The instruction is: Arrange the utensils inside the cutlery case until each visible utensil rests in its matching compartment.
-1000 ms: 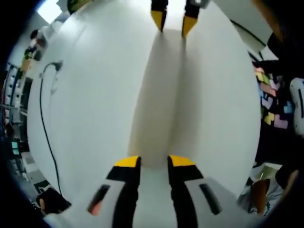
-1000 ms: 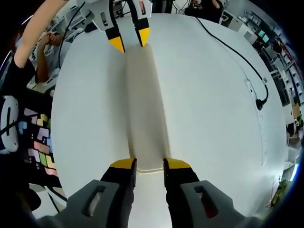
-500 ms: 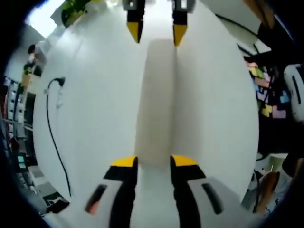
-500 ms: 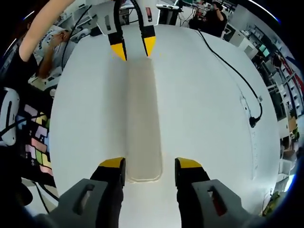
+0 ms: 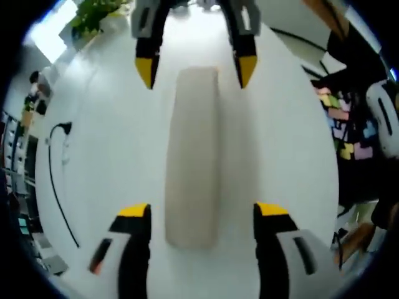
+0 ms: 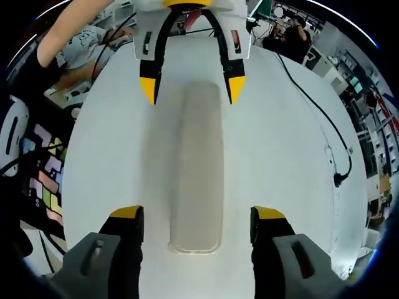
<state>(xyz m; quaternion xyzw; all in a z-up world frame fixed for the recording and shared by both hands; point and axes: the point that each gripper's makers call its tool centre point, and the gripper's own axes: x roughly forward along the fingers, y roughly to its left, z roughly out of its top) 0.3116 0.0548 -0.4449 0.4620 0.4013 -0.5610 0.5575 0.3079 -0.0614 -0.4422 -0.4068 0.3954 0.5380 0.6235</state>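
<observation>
A long, narrow beige cutlery case (image 5: 193, 156) lies flat on the white table (image 5: 106, 137), its plain top side facing me. My left gripper (image 5: 202, 212) stands open, its yellow-tipped jaws spread on either side of the case's near end without touching it. Opposite, my right gripper (image 5: 196, 70) is open as well, straddling the far end. In the right gripper view the same case (image 6: 199, 168) runs from my right gripper (image 6: 198, 213) to the left gripper (image 6: 192, 87) at the top.
A black cable (image 6: 312, 106) with a plug snakes across the table; it also appears as the cable (image 5: 53, 180) at the left. Coloured tiles (image 6: 47, 180) lie beyond the table edge. A person's arm (image 6: 68, 25) and seated people are at the far side.
Both grippers, which were closed on the two ends of the case, have spread their jaws wide and let it go. The case now rests on the table.
</observation>
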